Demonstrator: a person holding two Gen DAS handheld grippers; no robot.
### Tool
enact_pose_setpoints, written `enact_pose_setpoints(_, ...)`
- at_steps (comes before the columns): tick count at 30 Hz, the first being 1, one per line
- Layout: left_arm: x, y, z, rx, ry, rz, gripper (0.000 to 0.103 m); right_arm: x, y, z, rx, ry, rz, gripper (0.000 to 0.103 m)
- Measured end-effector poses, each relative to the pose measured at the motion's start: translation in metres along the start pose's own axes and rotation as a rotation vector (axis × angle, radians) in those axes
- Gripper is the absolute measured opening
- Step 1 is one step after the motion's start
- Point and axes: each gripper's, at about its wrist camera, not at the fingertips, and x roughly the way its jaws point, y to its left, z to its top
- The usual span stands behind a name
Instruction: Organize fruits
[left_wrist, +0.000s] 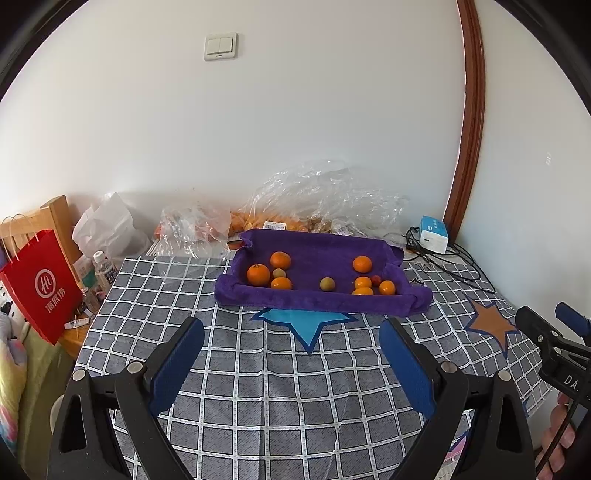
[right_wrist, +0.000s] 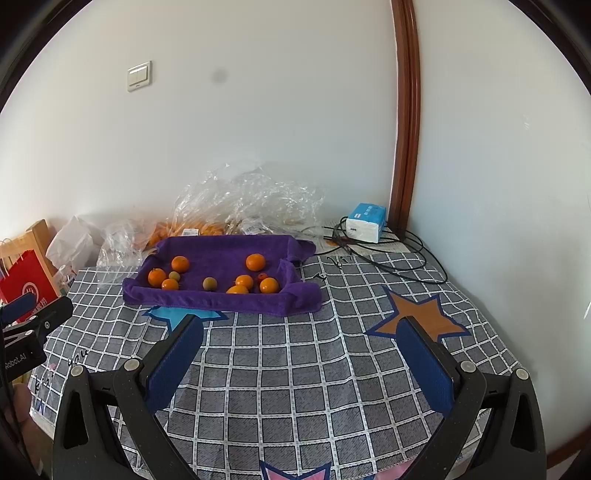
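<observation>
A purple cloth tray (left_wrist: 317, 301) (right_wrist: 207, 301) lies on the checked tablecloth near the wall. It holds several oranges, such as one at the left (left_wrist: 258, 274) (right_wrist: 156, 277) and one at the back right (left_wrist: 362, 264) (right_wrist: 255, 262), two small green fruits (left_wrist: 327, 284) (right_wrist: 209, 283), and a small red fruit (left_wrist: 376, 280) (right_wrist: 262, 276). My left gripper (left_wrist: 291, 332) is open and empty, in front of the tray. My right gripper (right_wrist: 301, 332) is open and empty, in front and to the right of the tray.
Crumpled clear plastic bags (left_wrist: 317, 195) (right_wrist: 251, 199) with more orange fruit lie behind the tray. A blue-white tissue pack (left_wrist: 434, 229) (right_wrist: 365, 221) and black cables (right_wrist: 388, 254) sit back right. A red paper bag (left_wrist: 40, 284) and bottles (left_wrist: 105, 271) stand at the left edge.
</observation>
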Motion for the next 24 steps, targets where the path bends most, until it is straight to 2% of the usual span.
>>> enact_pose_setpoints(24,-0.0025,0.0015,-0.0006,-0.004,0.002,0.0,0.096,0.0006,0.0037,-0.0016,-0.01,0.002,0.0,0.102)
